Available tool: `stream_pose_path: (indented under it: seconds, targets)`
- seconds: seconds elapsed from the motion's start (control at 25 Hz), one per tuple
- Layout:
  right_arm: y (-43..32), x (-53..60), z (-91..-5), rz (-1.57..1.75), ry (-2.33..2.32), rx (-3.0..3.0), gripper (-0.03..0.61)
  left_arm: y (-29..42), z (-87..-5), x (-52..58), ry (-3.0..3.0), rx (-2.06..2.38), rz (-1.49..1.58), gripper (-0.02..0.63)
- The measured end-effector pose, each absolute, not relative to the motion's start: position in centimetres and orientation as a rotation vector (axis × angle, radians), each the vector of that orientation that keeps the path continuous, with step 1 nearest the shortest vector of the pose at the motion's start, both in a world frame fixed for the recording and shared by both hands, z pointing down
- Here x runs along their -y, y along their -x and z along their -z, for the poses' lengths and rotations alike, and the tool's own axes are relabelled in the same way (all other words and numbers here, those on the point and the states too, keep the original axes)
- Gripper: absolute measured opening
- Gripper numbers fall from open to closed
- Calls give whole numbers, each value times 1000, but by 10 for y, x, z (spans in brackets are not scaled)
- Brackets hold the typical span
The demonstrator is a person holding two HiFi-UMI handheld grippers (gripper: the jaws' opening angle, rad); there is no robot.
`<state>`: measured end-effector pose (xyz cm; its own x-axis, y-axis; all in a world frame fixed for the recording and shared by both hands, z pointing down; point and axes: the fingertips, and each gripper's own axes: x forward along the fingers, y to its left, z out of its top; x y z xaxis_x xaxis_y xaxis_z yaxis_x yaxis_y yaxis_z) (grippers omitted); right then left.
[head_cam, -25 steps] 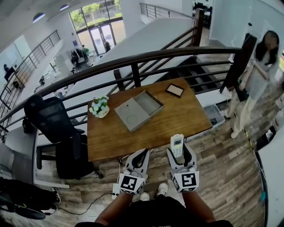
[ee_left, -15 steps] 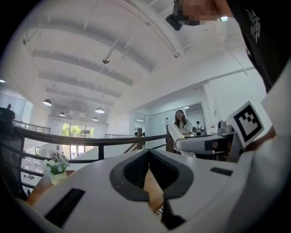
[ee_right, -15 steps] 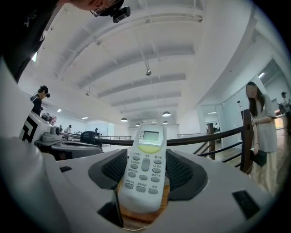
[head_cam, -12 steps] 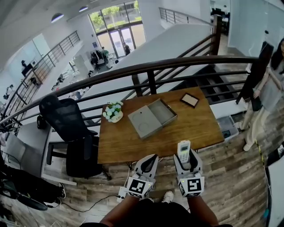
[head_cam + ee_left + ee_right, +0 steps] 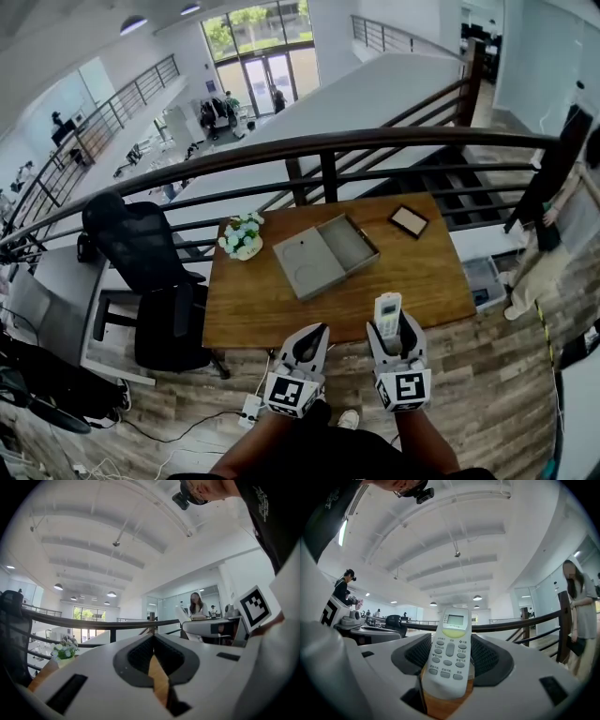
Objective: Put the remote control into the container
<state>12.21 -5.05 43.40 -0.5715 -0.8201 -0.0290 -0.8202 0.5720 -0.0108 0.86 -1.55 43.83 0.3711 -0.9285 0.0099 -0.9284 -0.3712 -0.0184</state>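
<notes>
A white remote control (image 5: 386, 317) with a small screen sticks up from my right gripper (image 5: 394, 330), which is shut on it; in the right gripper view the remote control (image 5: 450, 651) fills the gap between the jaws. My left gripper (image 5: 307, 344) is shut with nothing in it; in the left gripper view its jaws (image 5: 154, 667) meet. Both grippers hang just off the near edge of the wooden table (image 5: 427, 277). The grey open container (image 5: 325, 256), lid folded out flat, lies at the table's middle, well ahead of both grippers.
A pot of white flowers (image 5: 243, 236) stands at the table's back left and a small framed picture (image 5: 409, 221) at its back right. A dark railing (image 5: 328, 145) runs behind the table. A black office chair (image 5: 141, 248) is at the left; a person (image 5: 553, 216) stands at the right.
The head view has shifted, so table and grippers sit a little further right and lower in the picture. The right gripper still holds the remote control near the table's front edge.
</notes>
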Motion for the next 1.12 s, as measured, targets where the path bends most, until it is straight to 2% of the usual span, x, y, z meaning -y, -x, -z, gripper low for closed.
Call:
stream_pose_path:
  seconds: [1.12]
  targets:
    - [-8, 211, -449, -2, 1489, -2819, 273, 97, -461, 179, 2683, -1695, 41, 6]
